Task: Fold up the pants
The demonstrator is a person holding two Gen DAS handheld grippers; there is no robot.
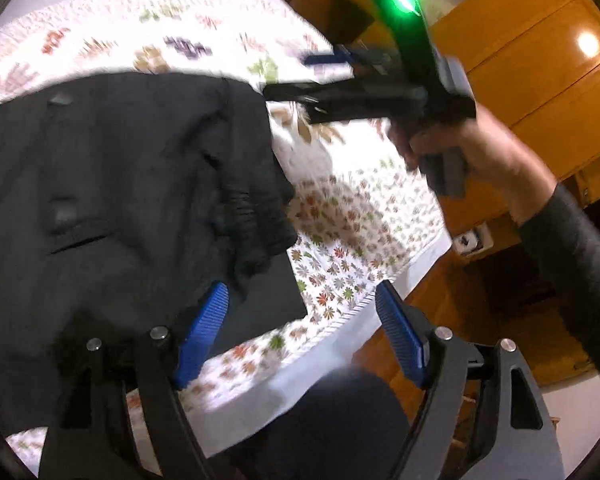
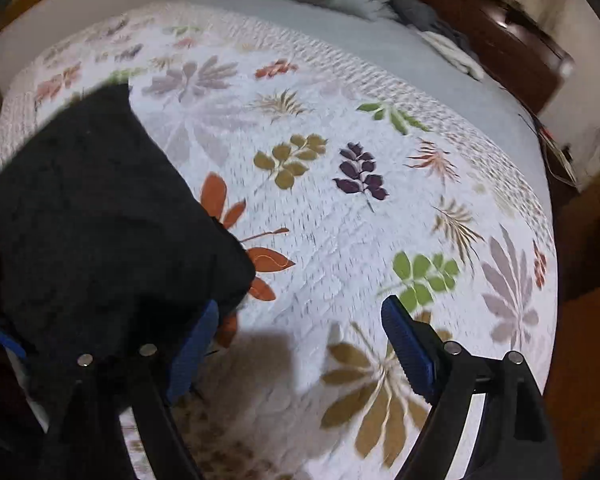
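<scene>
Black pants [image 1: 132, 184]: soft, limp, bunched on bedspread [image 2: 340, 216]. Grip hem edges. Left gripper [image 1: 300, 336], right gripper [image 2: 296, 344] released, empty.

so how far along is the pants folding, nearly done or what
Looks well along: the black pants lie bunched in a folded stack on the floral bedspread. Nothing is in hand: the left gripper and right gripper are both open and empty. Left: possibly smoothing the rumpled edge; blur hides how neat it is.
</scene>
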